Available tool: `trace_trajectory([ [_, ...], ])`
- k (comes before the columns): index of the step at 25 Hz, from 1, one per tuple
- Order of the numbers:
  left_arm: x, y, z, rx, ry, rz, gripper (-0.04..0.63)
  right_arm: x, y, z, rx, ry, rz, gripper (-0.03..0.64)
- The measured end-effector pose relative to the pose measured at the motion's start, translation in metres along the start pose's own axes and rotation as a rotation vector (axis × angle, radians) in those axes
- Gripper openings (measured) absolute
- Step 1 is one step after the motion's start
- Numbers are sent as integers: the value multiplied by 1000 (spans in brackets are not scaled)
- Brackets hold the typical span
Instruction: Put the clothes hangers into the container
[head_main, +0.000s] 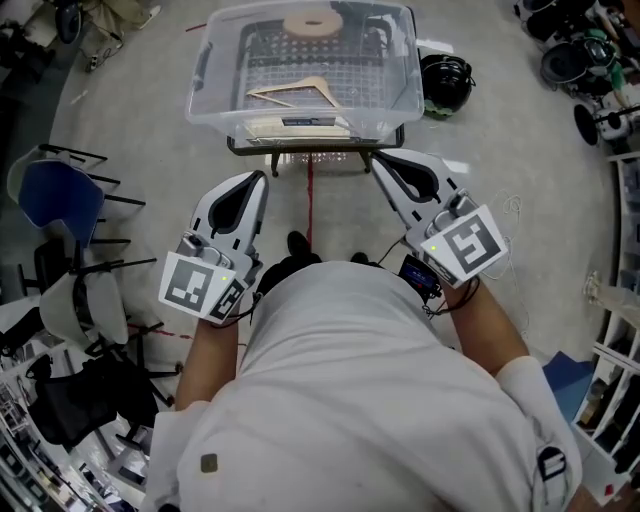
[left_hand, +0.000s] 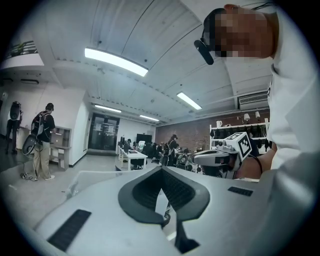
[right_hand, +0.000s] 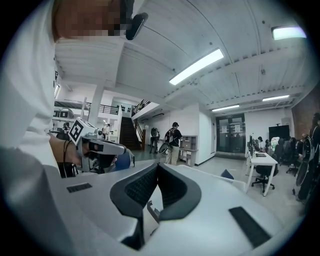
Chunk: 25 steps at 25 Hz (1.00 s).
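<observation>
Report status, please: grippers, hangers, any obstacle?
Left gripper shut, empty; right gripper shut, empty. One wooden hanger lies inside the clear container. Black helmet beside it, not blocking.

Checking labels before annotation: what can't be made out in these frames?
- Head view: whether the container has a lid; clear plastic gives no cue.
- Head view: floor under the person; torso hides it.
- Gripper views: container contents; left gripper and right gripper bodies block them.
</observation>
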<state>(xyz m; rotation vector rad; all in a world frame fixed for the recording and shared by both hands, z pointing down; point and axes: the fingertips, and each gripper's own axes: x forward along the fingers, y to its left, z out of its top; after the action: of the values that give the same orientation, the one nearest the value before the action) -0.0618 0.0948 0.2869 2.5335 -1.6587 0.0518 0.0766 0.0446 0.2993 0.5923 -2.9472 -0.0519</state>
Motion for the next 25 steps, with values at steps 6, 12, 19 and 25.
trace_trajectory([
  [6,-6,-53,-4,0,2,3,15,-55,10,-11,-2,26,6,18],
  [12,-10,-97,-8,16,-3,-19,16,-96,21,-18,-31,35,-1,18],
  [19,-14,-126,-16,3,-7,-12,17,-125,32,-31,-21,28,-21,18],
  [25,-17,-134,-15,2,-17,5,15,-132,37,-25,-25,-3,-9,18],
])
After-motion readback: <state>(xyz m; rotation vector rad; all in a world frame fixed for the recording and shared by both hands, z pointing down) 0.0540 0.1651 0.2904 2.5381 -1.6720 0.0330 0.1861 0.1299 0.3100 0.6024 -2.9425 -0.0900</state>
